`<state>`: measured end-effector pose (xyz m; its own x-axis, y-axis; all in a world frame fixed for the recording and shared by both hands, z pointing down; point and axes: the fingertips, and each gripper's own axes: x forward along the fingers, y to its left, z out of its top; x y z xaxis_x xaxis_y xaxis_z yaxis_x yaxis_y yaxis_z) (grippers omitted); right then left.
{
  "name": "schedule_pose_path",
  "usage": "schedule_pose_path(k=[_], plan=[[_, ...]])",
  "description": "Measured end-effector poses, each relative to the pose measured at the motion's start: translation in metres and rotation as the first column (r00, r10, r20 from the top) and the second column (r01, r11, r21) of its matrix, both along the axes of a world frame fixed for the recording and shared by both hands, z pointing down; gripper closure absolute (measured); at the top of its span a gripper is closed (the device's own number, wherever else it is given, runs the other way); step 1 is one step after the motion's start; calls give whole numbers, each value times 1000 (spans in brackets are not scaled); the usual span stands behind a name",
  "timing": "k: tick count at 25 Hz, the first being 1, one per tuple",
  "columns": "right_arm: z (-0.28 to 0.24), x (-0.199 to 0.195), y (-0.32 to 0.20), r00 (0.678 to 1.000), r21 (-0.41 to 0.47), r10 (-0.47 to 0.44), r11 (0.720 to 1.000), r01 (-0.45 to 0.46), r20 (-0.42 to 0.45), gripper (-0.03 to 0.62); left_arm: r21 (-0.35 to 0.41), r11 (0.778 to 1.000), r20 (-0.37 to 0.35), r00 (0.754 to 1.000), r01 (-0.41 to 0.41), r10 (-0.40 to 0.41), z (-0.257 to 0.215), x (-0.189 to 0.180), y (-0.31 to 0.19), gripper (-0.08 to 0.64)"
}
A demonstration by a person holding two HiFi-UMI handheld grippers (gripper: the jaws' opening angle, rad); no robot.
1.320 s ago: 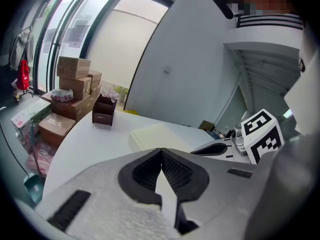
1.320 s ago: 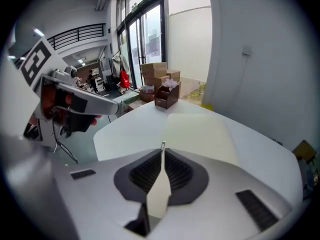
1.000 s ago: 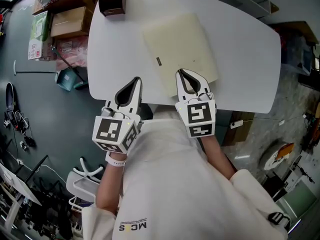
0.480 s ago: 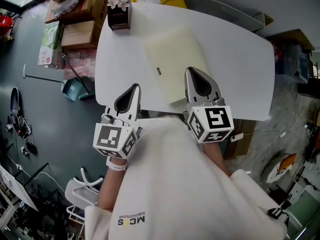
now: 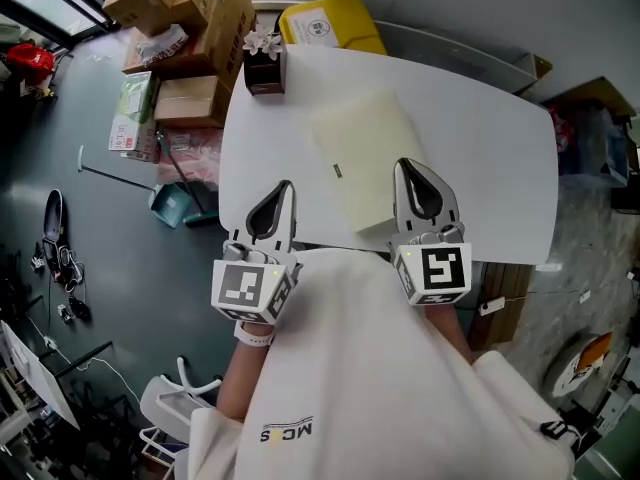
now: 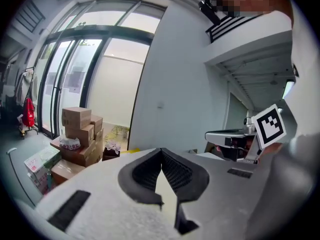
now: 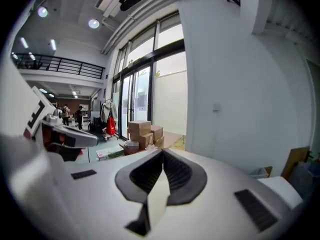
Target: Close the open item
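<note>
Cream and flat, the folder (image 5: 365,158) lies on the white worktop (image 5: 490,158), closed by the look of it. From this height it could as well be a slim book. A small dark tag sits at its left edge. It keeps the same place on the worktop as a second ago, and the flower box (image 5: 264,68) keeps the far left corner.

What differs is the grippers and the view. The left gripper (image 5: 283,190) hangs over the worktop's near edge, left of the folder and clear of it. Its jaws are pressed together with nothing between them, which its own view confirms (image 6: 161,151). The right gripper (image 5: 408,168) shows over the folder's near right corner, as before, but it has tipped up. Its marker cube now turns one face to the camera where it showed two a second ago. Its jaws are also closed tight on nothing (image 7: 162,151). Both gripper views look out at walls and windows, not down at the worktop.

The head view has swung too. More of the yellow box (image 5: 330,30) and the cardboard boxes (image 5: 190,18) now shows beyond the worktop's far edge.
</note>
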<state>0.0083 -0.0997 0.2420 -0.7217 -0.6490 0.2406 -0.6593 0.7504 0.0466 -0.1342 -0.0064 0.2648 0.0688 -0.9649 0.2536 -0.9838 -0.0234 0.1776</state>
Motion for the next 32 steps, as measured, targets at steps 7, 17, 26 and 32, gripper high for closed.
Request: schedule_pose_path(k=[7, 17, 26, 32], plan=[[-2, -1, 9, 999, 33, -25, 999, 26, -21, 574, 5, 1000, 15, 999, 29, -29, -5, -11, 7, 534], [8, -2, 5, 999, 1, -32, 999, 32, -13, 574, -10, 999, 32, 998, 47, -46, -3, -15, 9, 534], [16, 1, -4, 999, -8, -27, 1000, 27, -33, 574, -25, 999, 26, 999, 41, -40, 2, -10, 2, 534], [20, -3, -2, 998, -14, -42, 999, 42, -43, 574, -32, 999, 19, 999, 41, -41, 6, -9, 4, 534]])
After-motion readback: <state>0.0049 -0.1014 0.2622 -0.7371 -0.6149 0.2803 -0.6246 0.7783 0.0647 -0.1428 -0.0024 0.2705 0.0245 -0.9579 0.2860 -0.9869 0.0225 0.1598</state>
